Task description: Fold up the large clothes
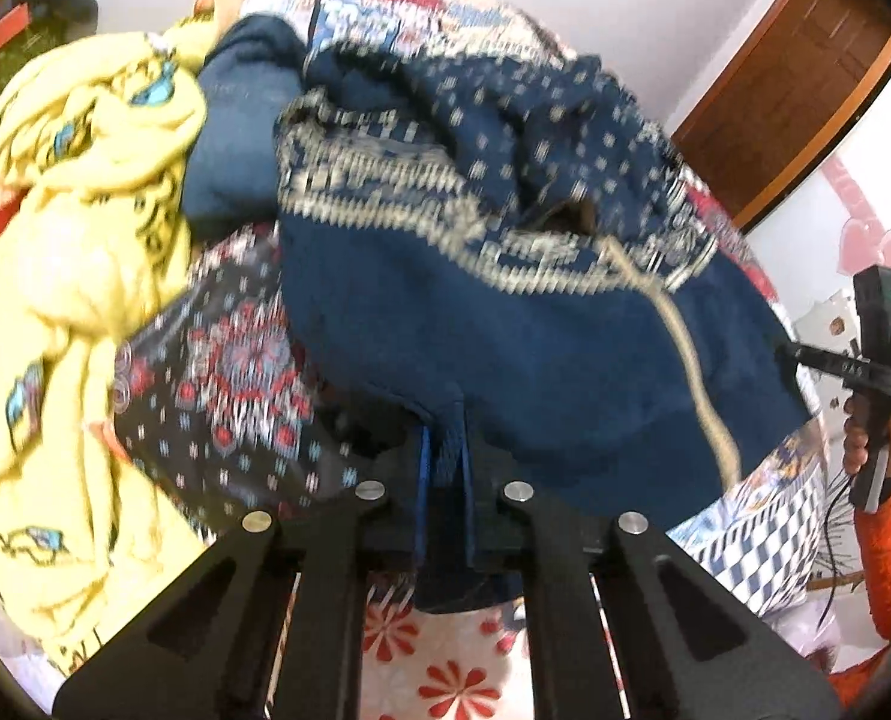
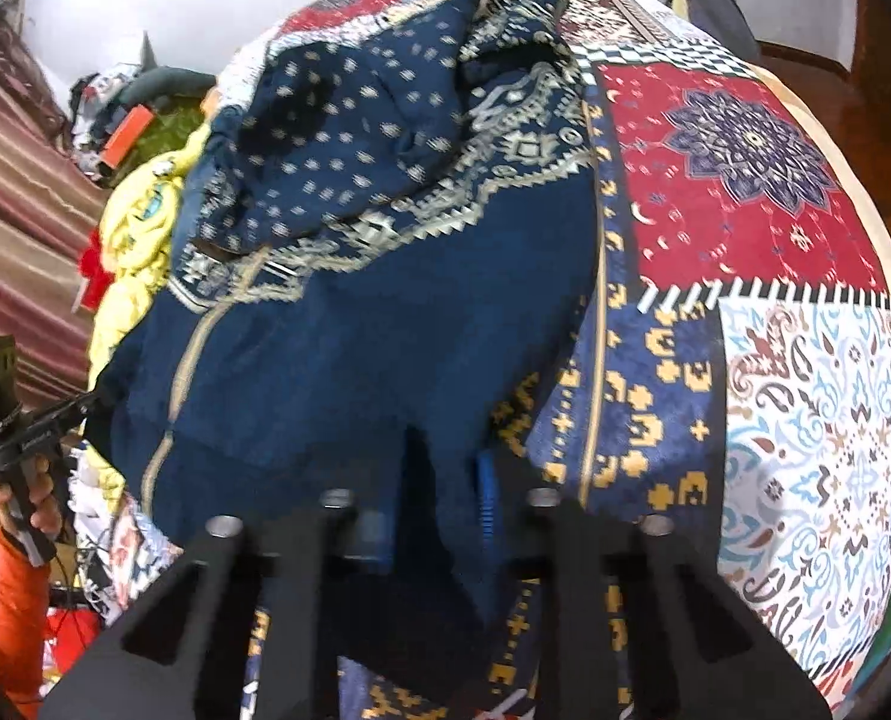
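Observation:
A large dark blue knitted garment (image 1: pixel 535 348) with a cream patterned band and a cream-edged front opening lies spread on a patchwork bedcover (image 2: pixel 745 192). In the left wrist view my left gripper (image 1: pixel 445 450) is shut on the garment's near hem, with blue cloth pinched between its fingers. The right wrist view shows my right gripper (image 2: pixel 445 480) shut on the same garment's (image 2: pixel 355 348) near edge. Each gripper also shows in the other's view, at the garment's side edge: the right one (image 1: pixel 787 353) and the left one (image 2: pixel 92 401), both in hands with orange sleeves.
A crumpled yellow printed garment (image 1: pixel 67 252) lies left of the blue one, with a dark red-flowered cloth (image 1: pixel 223 372) beside it. A plain blue garment (image 1: pixel 235 138) sits behind. A wooden door (image 1: pixel 805 90) stands at the far right, striped curtains (image 2: pixel 19 228) at the left.

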Motion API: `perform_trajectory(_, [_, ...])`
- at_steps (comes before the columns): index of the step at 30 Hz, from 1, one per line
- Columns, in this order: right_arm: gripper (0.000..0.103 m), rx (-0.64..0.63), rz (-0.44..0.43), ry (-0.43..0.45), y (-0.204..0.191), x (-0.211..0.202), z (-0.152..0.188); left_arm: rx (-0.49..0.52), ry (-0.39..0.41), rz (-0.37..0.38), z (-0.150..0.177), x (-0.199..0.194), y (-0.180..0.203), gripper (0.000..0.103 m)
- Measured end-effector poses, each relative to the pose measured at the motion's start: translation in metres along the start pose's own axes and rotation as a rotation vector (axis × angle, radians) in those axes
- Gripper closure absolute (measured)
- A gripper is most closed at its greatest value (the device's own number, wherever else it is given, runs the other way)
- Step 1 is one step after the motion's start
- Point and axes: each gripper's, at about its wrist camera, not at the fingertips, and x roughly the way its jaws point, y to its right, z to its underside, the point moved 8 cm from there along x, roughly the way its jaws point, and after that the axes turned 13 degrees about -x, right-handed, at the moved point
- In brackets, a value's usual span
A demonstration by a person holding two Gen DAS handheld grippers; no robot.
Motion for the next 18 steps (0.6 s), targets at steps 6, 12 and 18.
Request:
perform_trajectory(6, [0.095,-0.004,-0.031,0.121,0.000,-0.026,-0.037,-0.005,0.103,0.059,-0.046,-0.017,0.024,0.096])
perform_trajectory(12, [0.096,-0.011,0.002,0.214,0.007,-0.044,-0.089,0.008,0.235,0.067,-0.112,-0.038,0.044,0.097])
perform_trajectory(18, [0.096,-0.046,0.056,0.280,0.025,-0.058,-0.156,-0.022,0.365,0.060,-0.186,-0.051,0.054,0.098])
